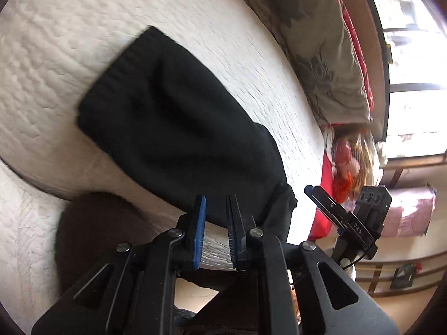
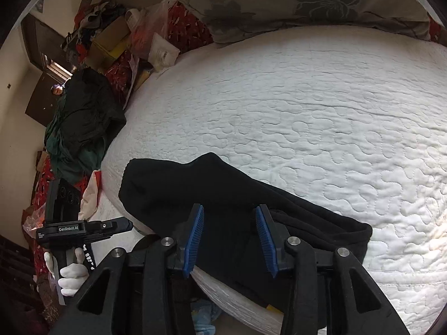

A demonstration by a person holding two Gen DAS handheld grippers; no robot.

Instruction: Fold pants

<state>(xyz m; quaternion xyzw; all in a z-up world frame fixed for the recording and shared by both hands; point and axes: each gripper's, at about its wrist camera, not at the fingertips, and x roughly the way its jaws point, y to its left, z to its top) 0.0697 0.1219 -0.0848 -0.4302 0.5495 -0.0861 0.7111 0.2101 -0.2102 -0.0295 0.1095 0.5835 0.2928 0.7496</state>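
The black pants (image 1: 178,128) lie folded into a thick bundle near the edge of the white quilted mattress (image 1: 83,42). My left gripper (image 1: 216,209) is open and empty, its blue pads just at the bundle's near edge. In the right wrist view the pants (image 2: 223,195) lie along the mattress edge (image 2: 307,111). My right gripper (image 2: 229,220) is open wide and empty, hovering over the bundle's near side. The other gripper shows in each view: the right one (image 1: 349,217), and the left one (image 2: 83,229) held by a white-gloved hand (image 2: 69,276).
A floral pillow (image 1: 321,42) and red bedding lie along the far side of the bed. A dark green garment pile (image 2: 83,122), boxes and bags (image 2: 117,42) crowd the bed's left end. A bright window (image 1: 413,69) is on the right.
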